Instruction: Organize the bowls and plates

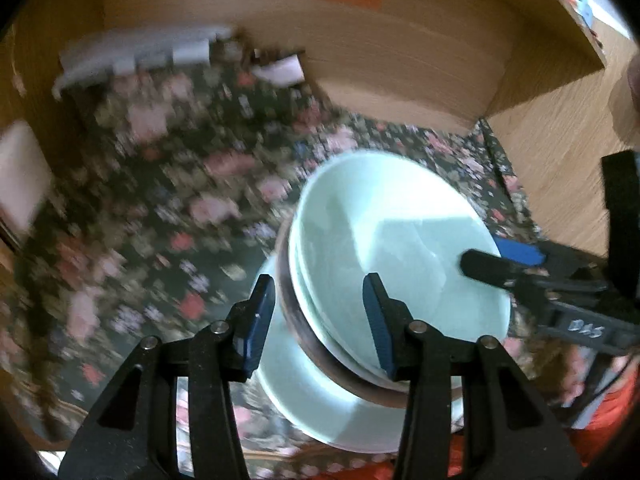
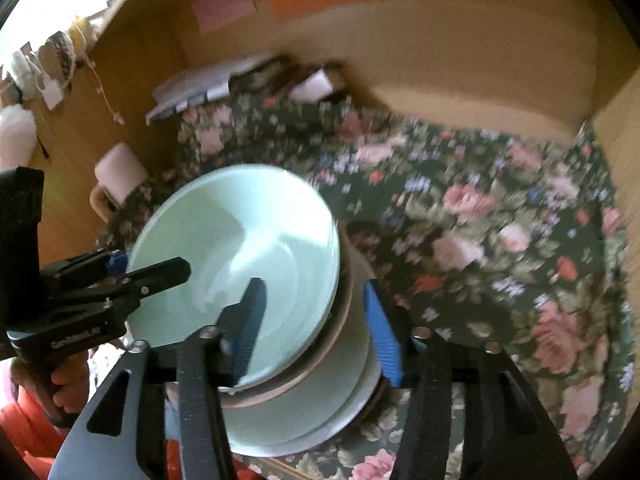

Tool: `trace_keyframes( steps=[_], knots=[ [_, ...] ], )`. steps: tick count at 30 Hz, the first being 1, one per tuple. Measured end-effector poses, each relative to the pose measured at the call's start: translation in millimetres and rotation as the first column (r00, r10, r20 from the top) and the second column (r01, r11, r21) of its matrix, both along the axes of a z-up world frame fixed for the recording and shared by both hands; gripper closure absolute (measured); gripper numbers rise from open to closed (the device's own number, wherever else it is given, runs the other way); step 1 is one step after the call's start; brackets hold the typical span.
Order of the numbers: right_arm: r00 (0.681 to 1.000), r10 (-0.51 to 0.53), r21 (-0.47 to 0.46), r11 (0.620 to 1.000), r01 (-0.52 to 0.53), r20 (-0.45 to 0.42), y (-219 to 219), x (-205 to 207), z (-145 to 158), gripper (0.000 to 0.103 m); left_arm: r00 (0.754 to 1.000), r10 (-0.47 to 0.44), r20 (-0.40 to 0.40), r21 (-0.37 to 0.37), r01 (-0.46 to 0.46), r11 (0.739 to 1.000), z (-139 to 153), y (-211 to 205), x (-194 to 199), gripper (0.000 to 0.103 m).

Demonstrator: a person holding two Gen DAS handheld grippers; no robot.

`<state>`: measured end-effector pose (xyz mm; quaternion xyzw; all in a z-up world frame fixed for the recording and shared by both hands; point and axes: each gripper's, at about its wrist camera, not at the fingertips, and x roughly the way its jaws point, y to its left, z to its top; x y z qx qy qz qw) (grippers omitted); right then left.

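Both claws straddle the stacked bowls' [image 1: 400, 240] rims; floral cloth [image 1: 160, 200] around.

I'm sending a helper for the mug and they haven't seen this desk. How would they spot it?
Start at the floral cloth in the wooden alcove. Beyond the stack of pale green bowls, by the wooden side wall, stands the mug: pale pink, with a handle, unlike the green dishes.

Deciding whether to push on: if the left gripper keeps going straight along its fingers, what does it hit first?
Probably the stack's rim: the left gripper already straddles the pale green bowls, so their wall comes first, though depth is unclear.
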<state>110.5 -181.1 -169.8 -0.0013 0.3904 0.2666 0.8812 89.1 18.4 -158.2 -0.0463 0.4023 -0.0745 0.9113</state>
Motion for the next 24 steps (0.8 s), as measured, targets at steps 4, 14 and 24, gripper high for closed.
trace_keyframes(
  steps=[4, 14, 24],
  knots=[
    [0.996, -0.019, 0.031, 0.999, 0.016, 0.09, -6.3, -14.4, 23.5, 0.05, 0.993, 0.004, 0.118, 0.031, -0.008, 0.999, 26.3, -2.3, -15.4, 0.048],
    [0.938, -0.025, 0.107, 0.994, -0.013, 0.347, -8.2, -70.2, 78.3, 0.034, 0.913, 0.037, 0.407, 0.029, -0.053, 0.998, 81.8, -3.9, -70.4, 0.037],
    [0.88, -0.063, 0.152, 0.988, -0.011, 0.47, -10.9, -102.0, 88.7, 0.005, 0.813, 0.053, 0.58, 0.013, -0.074, 0.997, 100.8, -5.0, -117.2, 0.006]
  ],
)
